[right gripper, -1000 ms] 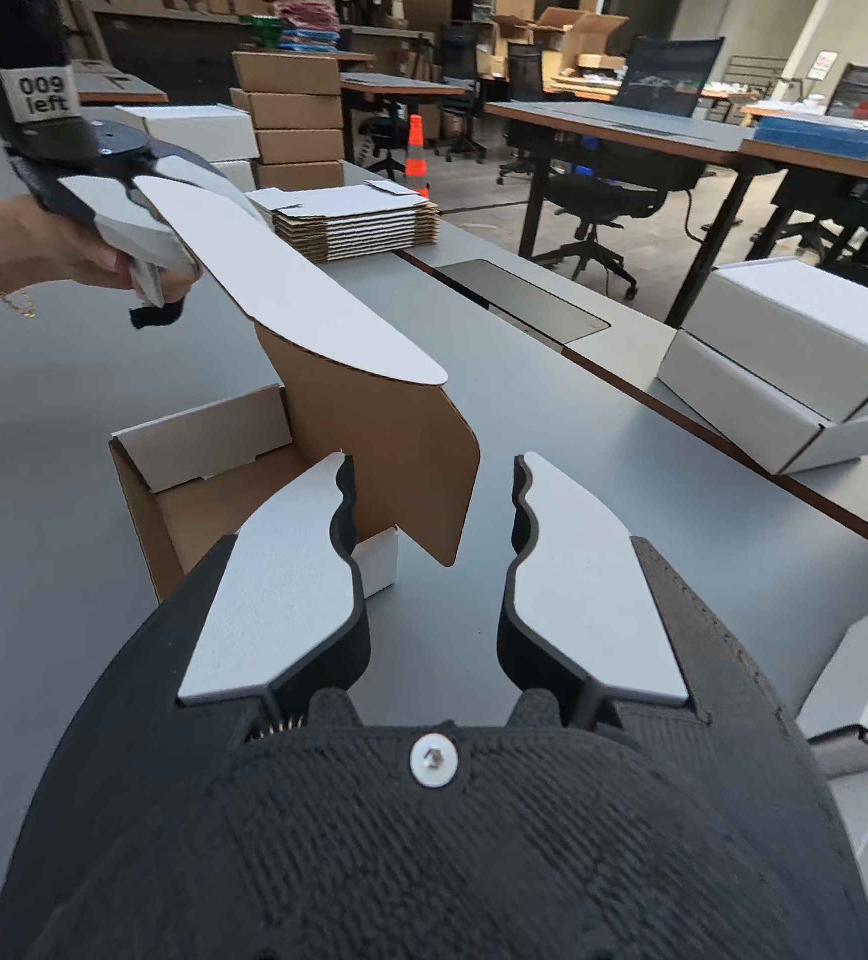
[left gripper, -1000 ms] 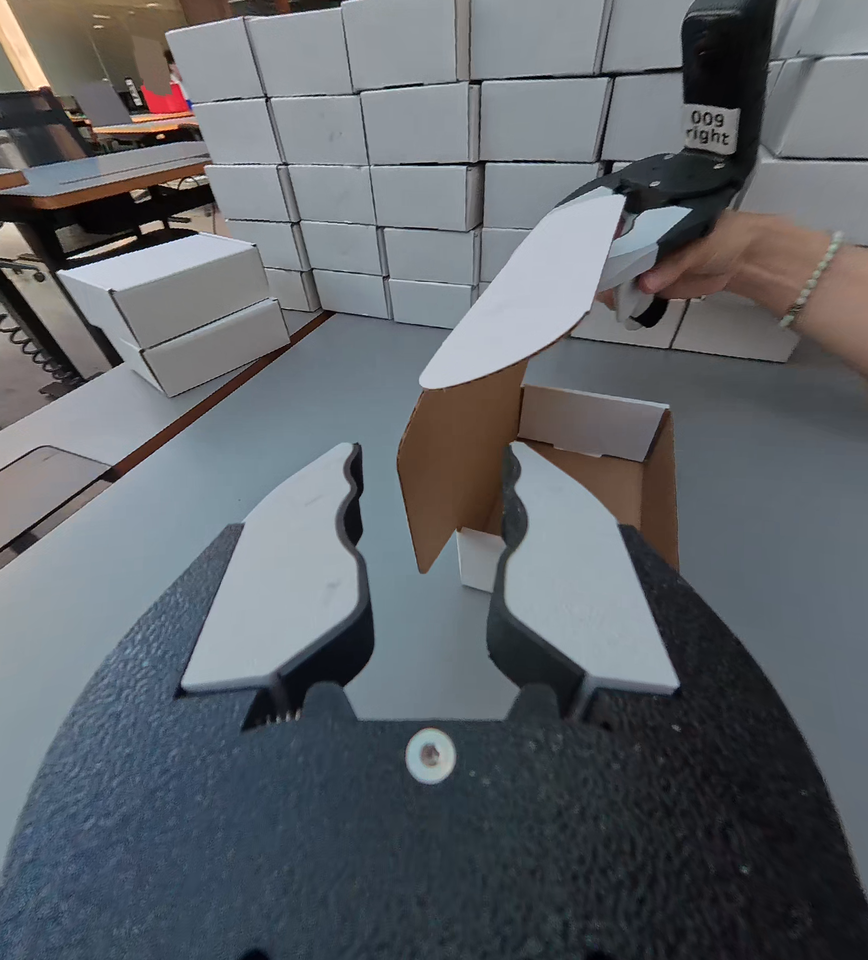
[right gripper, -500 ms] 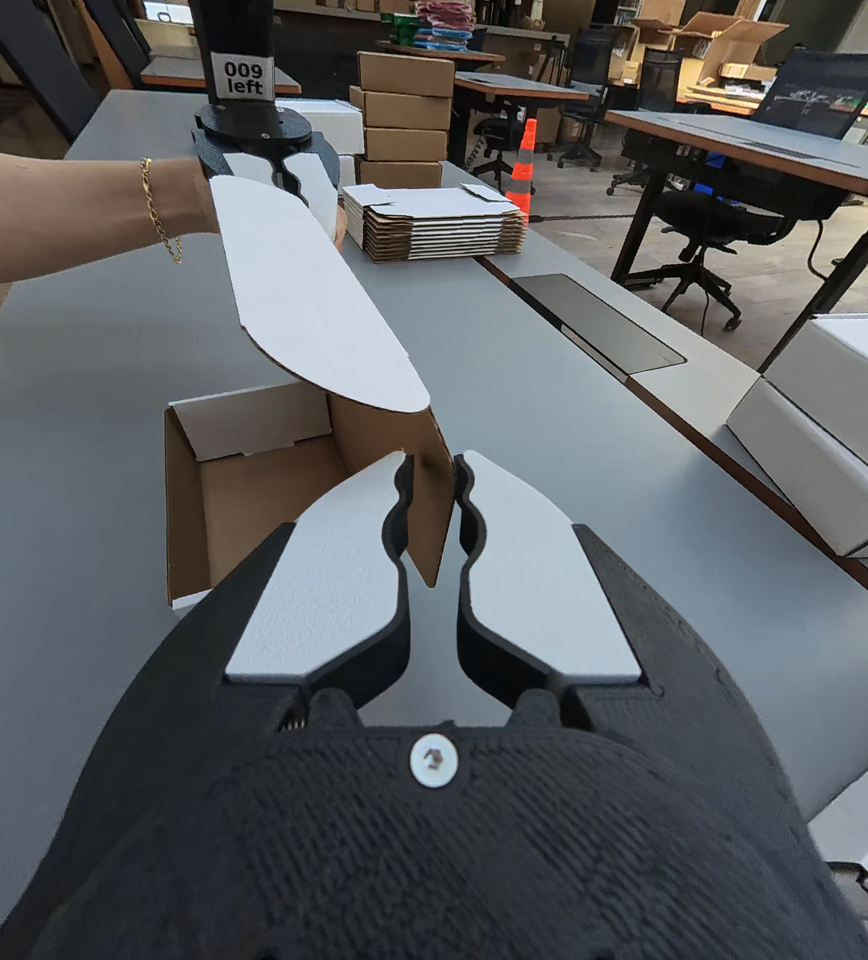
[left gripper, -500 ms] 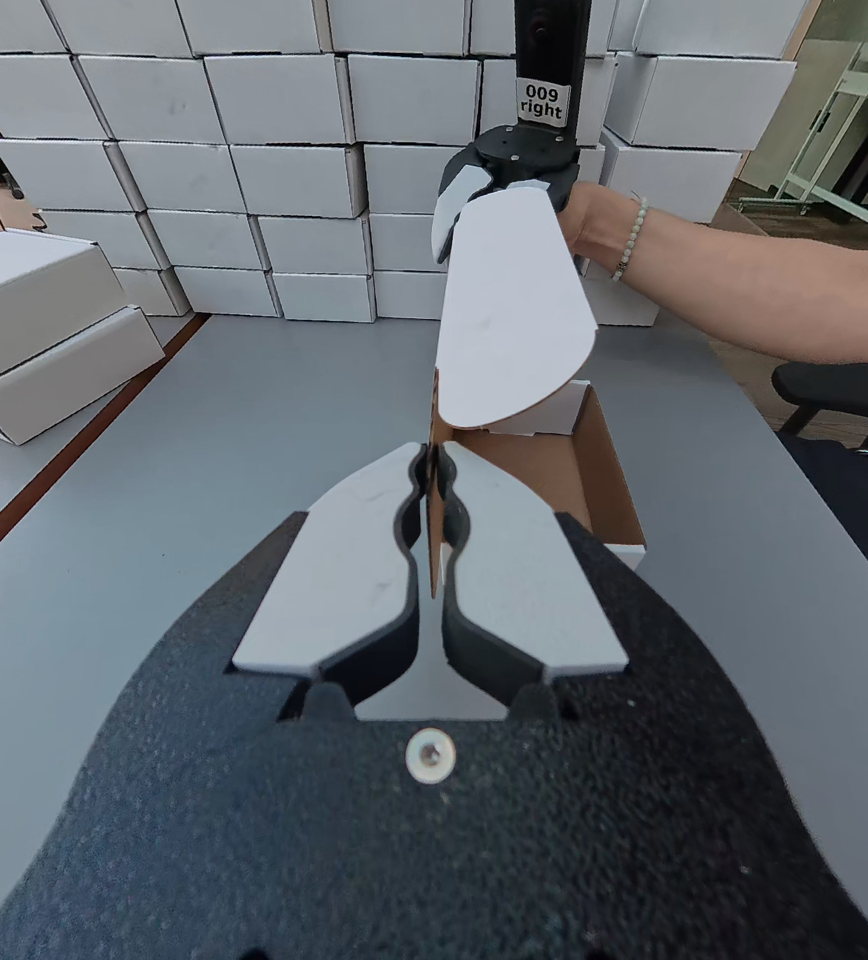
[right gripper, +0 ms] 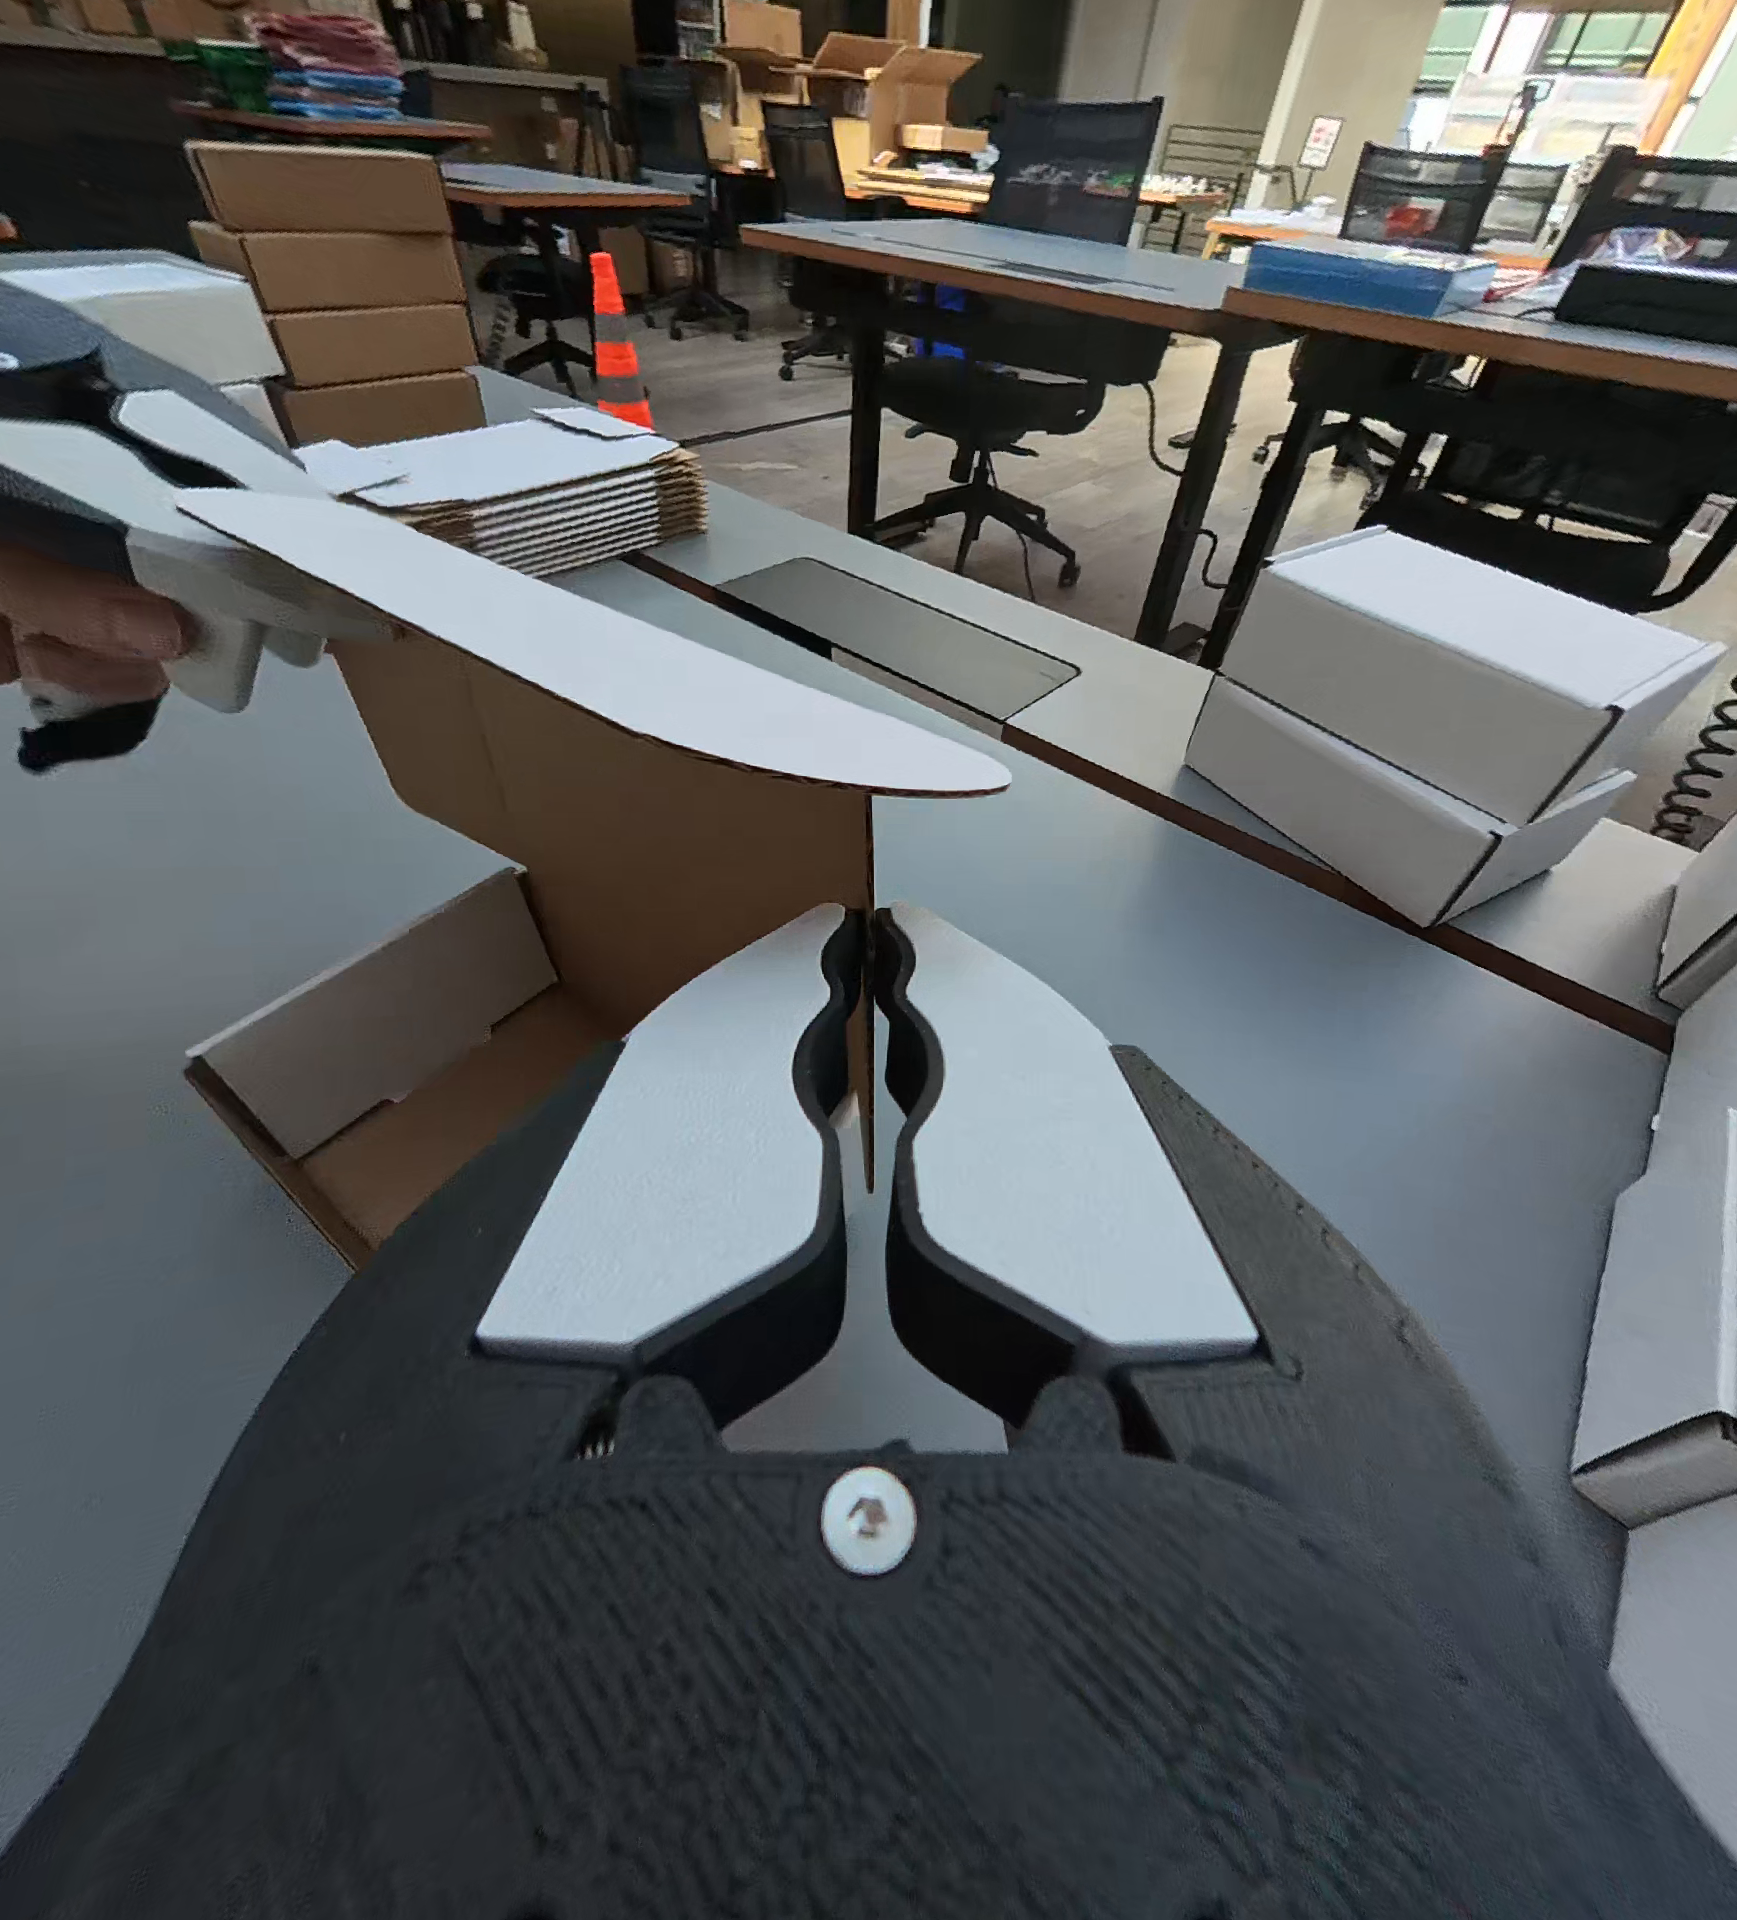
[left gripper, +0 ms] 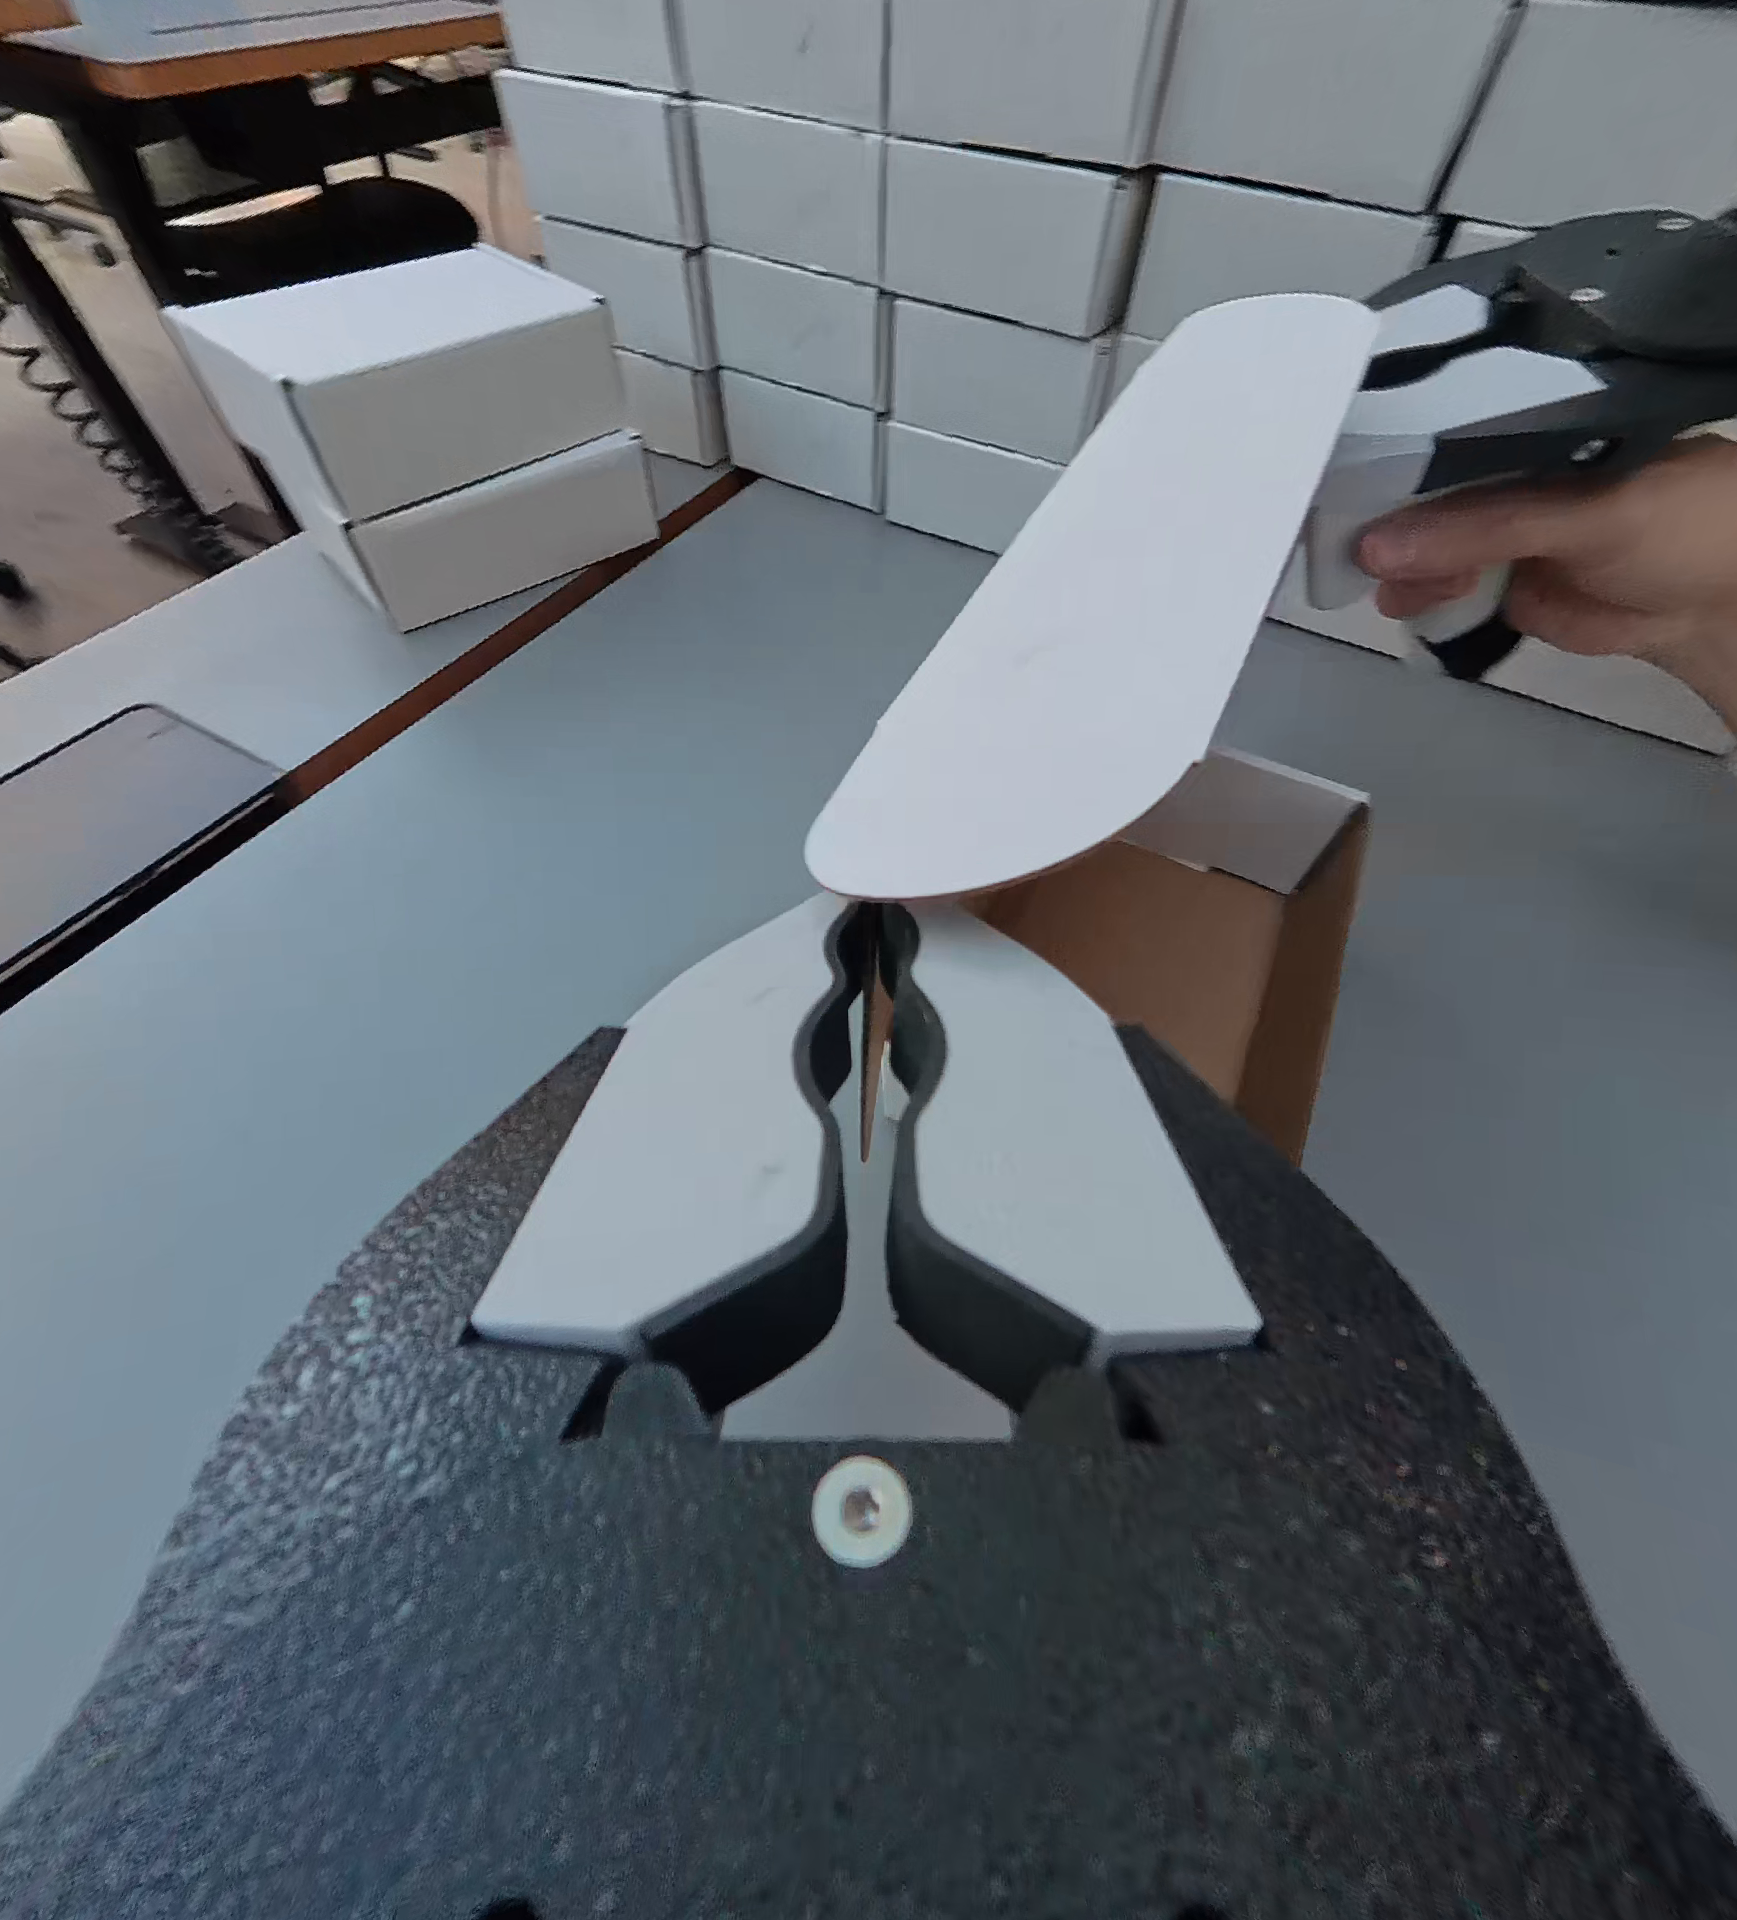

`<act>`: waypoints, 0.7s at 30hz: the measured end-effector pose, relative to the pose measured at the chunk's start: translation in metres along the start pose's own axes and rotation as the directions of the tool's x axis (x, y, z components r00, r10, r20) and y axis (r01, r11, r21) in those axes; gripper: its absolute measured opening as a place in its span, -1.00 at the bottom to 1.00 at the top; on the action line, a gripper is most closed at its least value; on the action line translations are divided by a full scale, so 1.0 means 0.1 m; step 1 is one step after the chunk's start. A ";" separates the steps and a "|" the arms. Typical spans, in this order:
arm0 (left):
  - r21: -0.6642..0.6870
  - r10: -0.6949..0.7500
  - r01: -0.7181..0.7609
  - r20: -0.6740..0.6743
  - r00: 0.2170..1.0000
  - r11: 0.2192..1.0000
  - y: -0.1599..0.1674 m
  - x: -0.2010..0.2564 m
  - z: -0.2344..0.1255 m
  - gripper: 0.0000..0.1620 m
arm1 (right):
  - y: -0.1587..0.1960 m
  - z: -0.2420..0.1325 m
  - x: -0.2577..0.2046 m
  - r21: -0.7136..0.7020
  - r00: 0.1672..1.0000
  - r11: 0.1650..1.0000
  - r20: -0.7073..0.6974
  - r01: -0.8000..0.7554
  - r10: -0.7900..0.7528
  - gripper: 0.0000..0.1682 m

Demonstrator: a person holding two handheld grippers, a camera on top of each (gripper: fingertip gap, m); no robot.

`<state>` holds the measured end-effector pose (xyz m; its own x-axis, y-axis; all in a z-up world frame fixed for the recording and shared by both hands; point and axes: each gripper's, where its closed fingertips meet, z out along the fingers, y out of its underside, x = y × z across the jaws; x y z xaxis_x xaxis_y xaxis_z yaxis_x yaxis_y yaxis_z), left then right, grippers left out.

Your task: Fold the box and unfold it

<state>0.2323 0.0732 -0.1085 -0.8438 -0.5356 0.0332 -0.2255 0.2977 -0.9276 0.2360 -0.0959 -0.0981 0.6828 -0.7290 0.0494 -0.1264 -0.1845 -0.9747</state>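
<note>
An open cardboard box (left gripper: 1196,966), white outside and brown inside, sits on the grey table (left gripper: 428,1039). Its lid stands upright, with the white front flap (left gripper: 1103,623) bent forward over the top. My left gripper (left gripper: 869,925) is shut on the thin edge of the lid's side flap. In the right wrist view the box (right gripper: 407,1049) lies at the left, under the white front flap (right gripper: 583,644). My right gripper (right gripper: 866,920) is shut on the lid's other side flap (right gripper: 698,862). Each gripper shows at the flap's far end in the other's view: the right (left gripper: 1383,416), the left (right gripper: 220,488).
A wall of stacked white boxes (left gripper: 999,208) stands behind the table. Two white boxes (left gripper: 428,416) sit on the adjoining desk. A stack of flat box blanks (right gripper: 552,488), brown boxes (right gripper: 355,281), more white boxes (right gripper: 1415,707), an orange cone (right gripper: 615,332) and office chairs lie beyond.
Both grippers were open one second ago, beside the lid's side flaps. They have closed onto the flaps. The lid now stands more upright with its front flap flatter.
</note>
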 end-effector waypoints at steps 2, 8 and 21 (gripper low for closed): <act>-0.009 -0.038 0.041 0.189 0.981 0.999 0.01 -0.13 -0.01 -0.98 | -0.06 0.07 -0.08 0.016 0.997 0.999 -0.050 -0.051 0.052 -0.98; 0.145 -0.276 0.237 0.592 0.757 0.961 0.01 -0.29 -0.10 -0.99 | -0.14 0.26 -0.26 0.091 0.958 0.985 -0.234 -0.147 0.165 -0.98; 0.339 -0.432 0.268 0.741 0.515 0.902 0.09 -0.14 -0.07 -0.97 | 0.05 0.36 -0.43 0.414 0.771 0.849 -0.400 -0.330 0.495 -0.93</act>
<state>0.2388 0.0893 -0.1143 0.0240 -0.9896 0.1419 -0.2649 -0.1431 -0.9536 0.2317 -0.0423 -0.1134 0.1758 -0.9175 -0.3569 -0.0347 0.3566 -0.9336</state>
